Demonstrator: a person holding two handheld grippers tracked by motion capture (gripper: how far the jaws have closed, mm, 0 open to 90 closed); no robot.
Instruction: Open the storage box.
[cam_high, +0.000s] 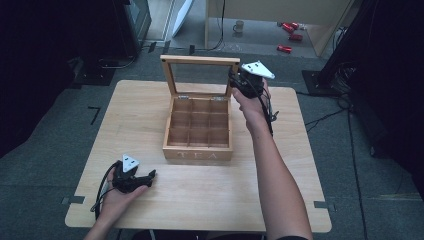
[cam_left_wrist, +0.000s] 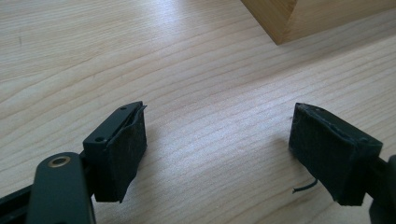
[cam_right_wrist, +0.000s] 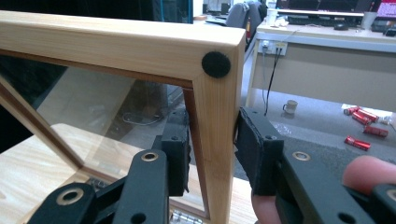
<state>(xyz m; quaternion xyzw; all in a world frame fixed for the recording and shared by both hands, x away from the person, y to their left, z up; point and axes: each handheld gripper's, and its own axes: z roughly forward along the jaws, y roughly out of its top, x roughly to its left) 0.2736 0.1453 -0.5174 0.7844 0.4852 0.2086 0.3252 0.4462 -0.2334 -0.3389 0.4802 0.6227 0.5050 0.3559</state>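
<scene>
One table, one tea box; right gripper clamps its lid; left gripper gapes.

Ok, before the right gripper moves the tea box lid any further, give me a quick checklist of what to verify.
1. Right gripper clamped on the side rail of the glass-paned wooden lid: ok, a pad on each face.
2. Lid upright above the light wooden tea box: ok.
3. Box compartments free of contents: ok, they look empty.
4. Left gripper out of the way: ok, open over the pale wooden table, apart from the box.
5. Hinges sound: cannot tell.
</scene>
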